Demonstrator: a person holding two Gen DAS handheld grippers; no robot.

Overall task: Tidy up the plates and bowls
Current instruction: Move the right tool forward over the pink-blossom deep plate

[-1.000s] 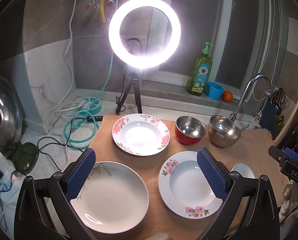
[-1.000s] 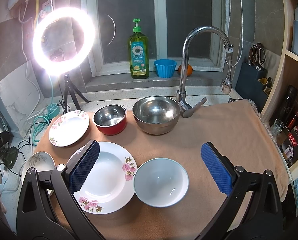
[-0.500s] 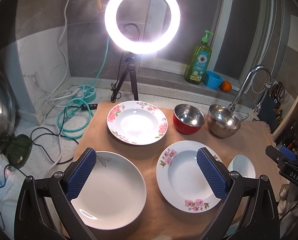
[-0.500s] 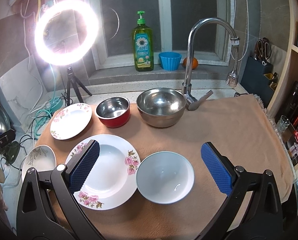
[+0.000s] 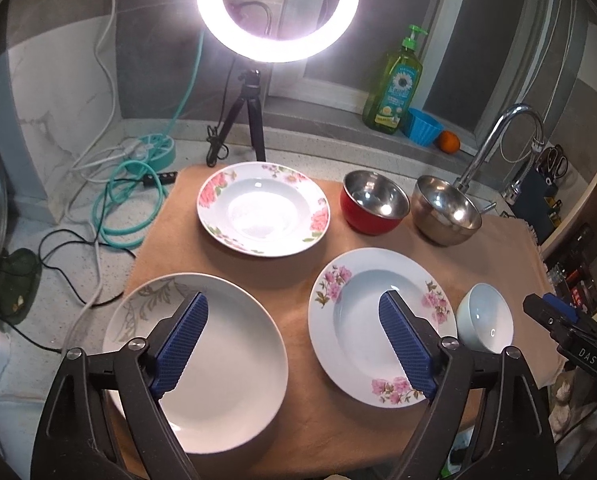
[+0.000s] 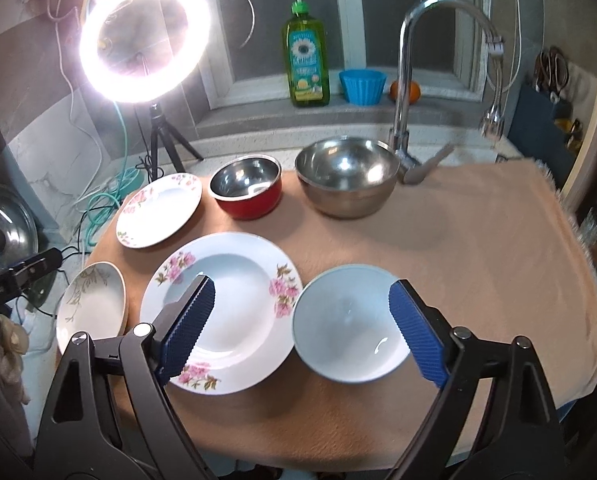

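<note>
Both grippers hang above the tan cloth over the surface, and both sets of jaws are closing with nothing pressed between the pads; the left gripper [image 5: 294, 344] frames the gap between the plain plate [image 5: 202, 360] at the near left corner and the pink-flower plate [image 5: 382, 324] near the front edge; the right gripper [image 6: 302, 324] brackets the white bowl [image 6: 350, 324], its left pad over the pink-flower plate's well, its right pad over the bowl's far rim.

Risks, as I read it: glazed china is slick and the plate rims are thin and low, so a pad coming in flat could skate over the rim rather than bite; the white bowl appears to touch or overlap the pink-flower plate's rim, so lifting one could drag or tip the other; the plain plate looks to overhang the cloth's left edge, and a nudge could send it sliding; the cloth is soft and may bunch under a push.

At the back edge, the rose plate [image 5: 263, 208] is wide-rimmed with a shallow well; the red bowl [image 5: 374, 202] has a shiny steel lining; the steel bowl [image 5: 446, 210] is round, polished and apt to rock; the pads are ribbed blue rubber, good for grip if squarely placed.
</note>
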